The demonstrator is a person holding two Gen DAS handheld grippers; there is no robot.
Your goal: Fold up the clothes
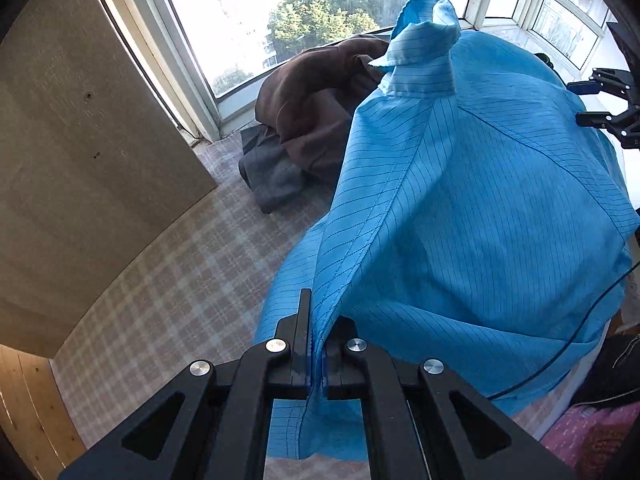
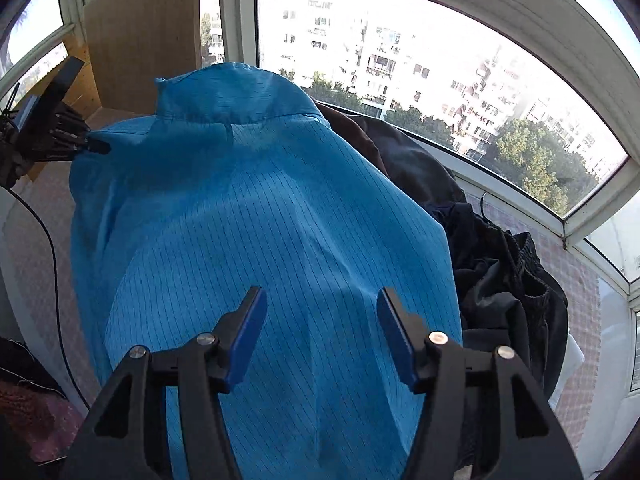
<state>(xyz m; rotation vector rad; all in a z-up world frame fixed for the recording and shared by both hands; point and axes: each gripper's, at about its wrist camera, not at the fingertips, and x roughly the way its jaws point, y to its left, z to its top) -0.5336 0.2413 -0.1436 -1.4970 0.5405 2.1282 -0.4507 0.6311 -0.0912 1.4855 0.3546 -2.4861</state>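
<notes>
Blue shirt (image 1: 460, 200) | left tongs (image 1: 318, 360) pinch its edge | right tongs (image 2: 320, 332) wide, empty | pull cloth flat before folding

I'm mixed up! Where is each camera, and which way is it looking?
Left wrist: on the left tool, looking down its fingers at the blue shirt it pinches; the right tool shows far right.
Right wrist: on the right tool, open above the shirt, facing the window.
Shared: shirt, both tools.
</notes>
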